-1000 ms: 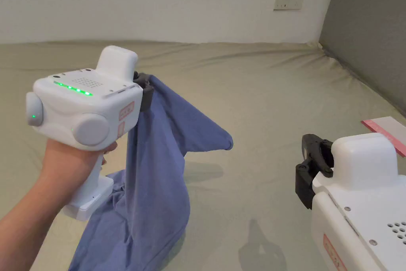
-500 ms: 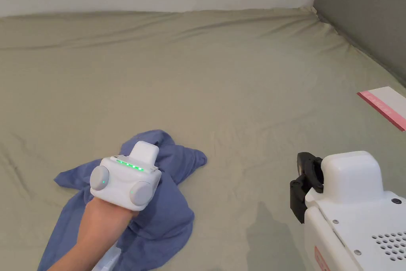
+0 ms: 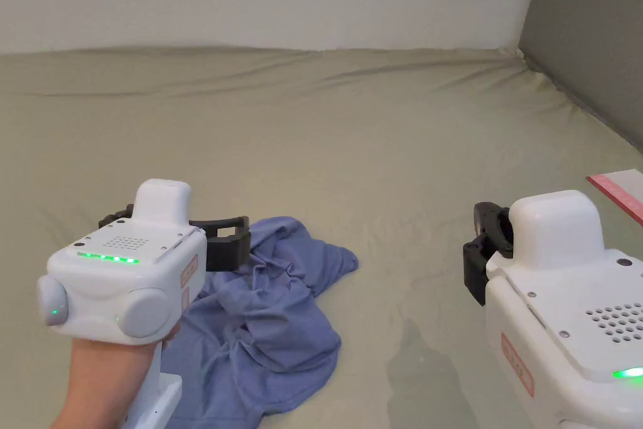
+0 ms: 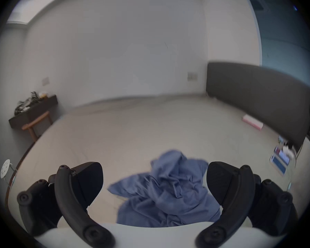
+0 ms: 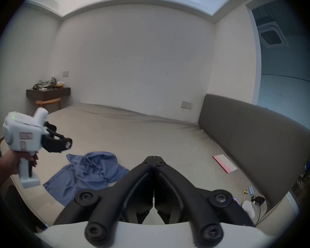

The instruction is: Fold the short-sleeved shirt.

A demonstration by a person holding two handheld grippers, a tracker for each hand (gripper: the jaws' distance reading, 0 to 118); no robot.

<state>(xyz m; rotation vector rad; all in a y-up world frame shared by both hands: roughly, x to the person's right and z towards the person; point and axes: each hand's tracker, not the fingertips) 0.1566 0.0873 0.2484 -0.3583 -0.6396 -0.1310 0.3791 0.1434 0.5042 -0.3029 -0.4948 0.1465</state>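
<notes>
Head view: crumpled blue cotton short-sleeved shirt [image 3: 270, 311] on bed; soft, light, limp. Take by shoulder seams. My left claw [image 3: 182, 242] released, right claw [image 5: 154, 159] clenched empty.

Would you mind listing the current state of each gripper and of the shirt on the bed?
left gripper: open, empty, held above the shirt.
right gripper: shut, empty, off to the shirt's right.
shirt: crumpled in a heap, unfolded, lying on the bed.
</notes>
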